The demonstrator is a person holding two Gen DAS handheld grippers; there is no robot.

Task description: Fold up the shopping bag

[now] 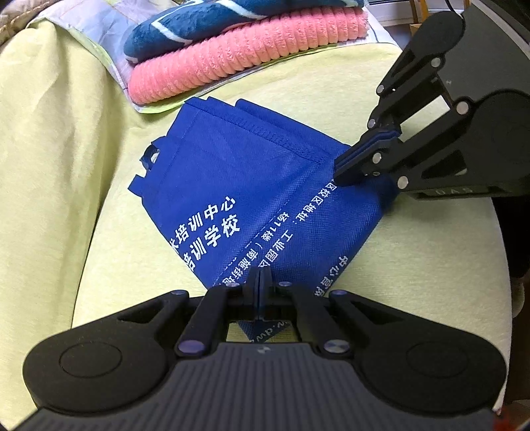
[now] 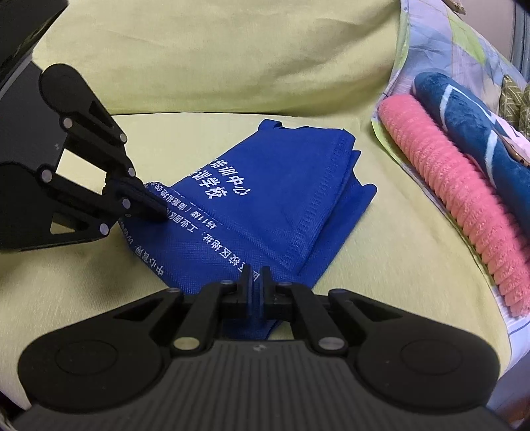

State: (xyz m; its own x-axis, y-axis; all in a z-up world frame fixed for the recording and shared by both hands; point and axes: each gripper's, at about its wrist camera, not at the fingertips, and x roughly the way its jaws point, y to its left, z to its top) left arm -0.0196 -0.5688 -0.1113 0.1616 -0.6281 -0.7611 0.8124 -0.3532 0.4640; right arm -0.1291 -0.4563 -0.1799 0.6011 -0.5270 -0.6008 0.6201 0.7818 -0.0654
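Surface: yellow-green cushion (image 1: 66, 132), soft and sofa-like, with a folded stack off to one side.
Stack: pink ribbed towel (image 1: 245, 53) underneath, dark blue patterned towel (image 1: 185, 30) on top, both resting on a pale printed cloth (image 1: 82, 20).
Bag: blue shopping bag (image 1: 238, 172) lies part-folded in the middle of the cushion, one handle loop peeking out at the far corner.
Left hand-held gripper (image 1: 261, 281): jaws together, pinching the bag's near edge, fabric showing between the pads.
Right hand-held gripper (image 2: 256, 281): jaws clamped on the neighbouring corner of the same end; fabric pokes out below the pads.
Why so held: my read is two corners of one end are taken so it can be lifted evenly and laid over for the next fold.
Writing: white Chinese print; "培训中心" and "培训学校" read clearly, smaller address-style lines run along the edge, too small to read fully.
Watch for: thin non-woven cloth may slip or bunch.
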